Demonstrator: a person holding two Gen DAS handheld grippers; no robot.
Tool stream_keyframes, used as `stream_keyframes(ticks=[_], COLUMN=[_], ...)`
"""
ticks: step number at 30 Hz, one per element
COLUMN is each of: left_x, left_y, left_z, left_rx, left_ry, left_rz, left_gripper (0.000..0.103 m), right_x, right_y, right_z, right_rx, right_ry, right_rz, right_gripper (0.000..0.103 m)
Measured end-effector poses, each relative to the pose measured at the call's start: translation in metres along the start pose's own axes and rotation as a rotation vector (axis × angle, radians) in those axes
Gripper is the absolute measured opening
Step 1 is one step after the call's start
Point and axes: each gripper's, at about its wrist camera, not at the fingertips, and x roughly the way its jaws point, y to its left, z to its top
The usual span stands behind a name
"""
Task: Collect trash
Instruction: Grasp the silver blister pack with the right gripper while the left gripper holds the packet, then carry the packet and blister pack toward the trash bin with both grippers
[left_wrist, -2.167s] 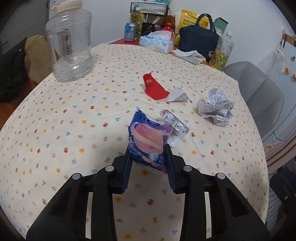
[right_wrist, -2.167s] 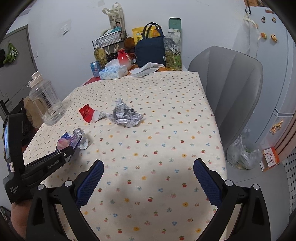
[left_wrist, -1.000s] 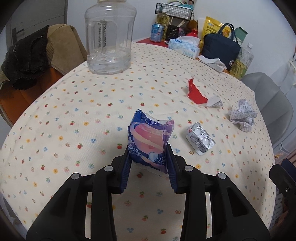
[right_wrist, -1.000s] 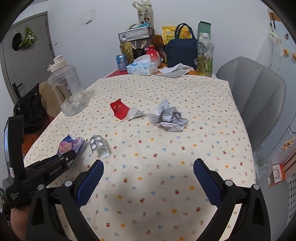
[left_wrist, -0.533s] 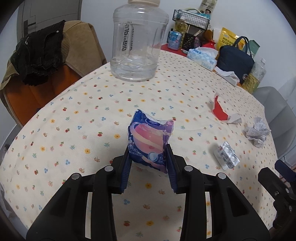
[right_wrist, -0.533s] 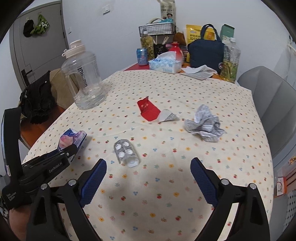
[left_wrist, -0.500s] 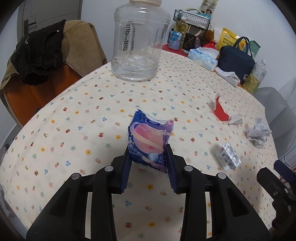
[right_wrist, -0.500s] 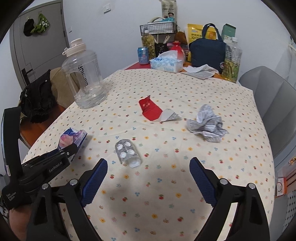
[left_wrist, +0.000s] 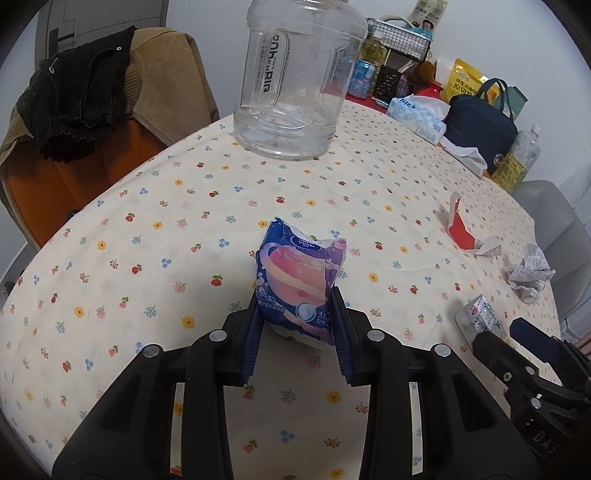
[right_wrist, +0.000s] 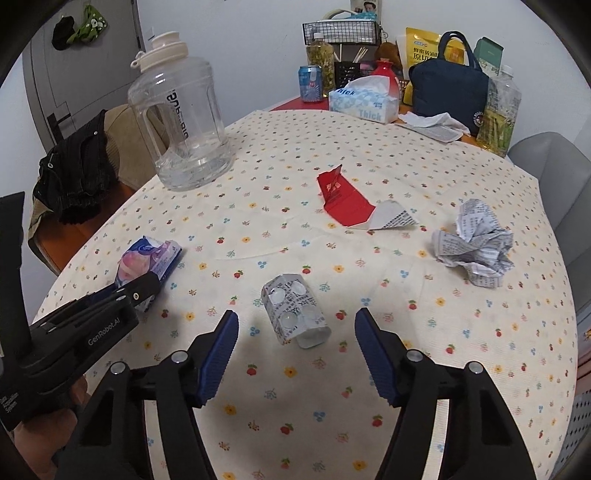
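Blue-padded and clamped, your left gripper (left_wrist: 297, 332) had the blue and pink tissue pack (left_wrist: 299, 284) pinched upright between its fingers, both pads pressing on the pack's sides, above the flowered tablecloth (left_wrist: 147, 258). Beyond that gripper's tip, further along the table, stood the big clear water jug (left_wrist: 295, 81), and off to the left of it a tan chair draped with dark clothing (left_wrist: 77, 85). To the right of your left gripper, just beside it on the cloth, lay the silver pill blister pack (right_wrist: 293, 314); your right gripper (right_wrist: 295, 350) hung over that pack with its jaws closing, the blister pack just ahead of the gap between the blue fingers (right_wrist: 218, 354) and neither pad touching it. Past the right gripper's tip, well apart from the blister, the red torn carton piece (right_wrist: 341, 201) lay flat on the cloth with a white printed flap at its right end. Further to the right of that gripper, near the table's edge, sat the crumpled printed paper (right_wrist: 474, 245). At the far end of the table, beyond both grippers, you had a tissue box (right_wrist: 364, 101) and a navy bag (right_wrist: 448, 92) among other clutter.
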Motion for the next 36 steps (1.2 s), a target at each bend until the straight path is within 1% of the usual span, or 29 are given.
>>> stream_keyframes(ticks=[2,3,4,5,9,14,19,23,30,36], left_x=[0.000,0.001,0.001,0.001,-0.001,-0.010,-0.024,-0.036,-0.053,-0.069], left_y=[-0.002,-0.002,-0.002,-0.003,-0.008,-0.025,-0.051,-0.078,-0.127,-0.173], left_z=[-0.001,0.000,0.000,0.000,-0.002,-0.004,-0.007,-0.014,-0.033,-0.049], left_rx=[0.007,0.009,0.011,0.010,0.012,0.039,0.072,0.109,0.182,0.260], left_ry=[-0.003,-0.004,-0.004,-0.005,-0.006,-0.014,-0.032,-0.040,-0.037,-0.045], left_rz=[0.007,0.010,0.013,0.016,0.011,-0.007,-0.031,-0.061,-0.120,-0.173], left_gripper=[0.035,0.035,0.035,0.035,0.034,0.034,0.034,0.034,0.034,0.034], right_x=[0.005,0.006,0.008,0.006,-0.008,-0.029,-0.055,-0.078,-0.117,-0.146], right_y=[0.001,0.000,0.000,-0.001,-0.004,-0.017,-0.034,-0.055,-0.107,-0.146], right_z=[0.000,0.001,0.001,0.001,0.000,-0.003,-0.013,-0.026,-0.052,-0.076], right_rx=[0.002,0.003,0.008,0.013,0.005,0.036,0.063,0.095,0.177,0.251], right_ry=[0.019,0.029,0.046,0.044,0.010,-0.017,-0.048,-0.072,-0.103,-0.128], right_rz=[0.010,0.011,0.010,0.012,-0.004,-0.016,-0.030,-0.058,-0.127,-0.171], right_gripper=[0.042,0.028,0.028,0.026,0.025,0.025,0.025,0.025,0.025,0.025])
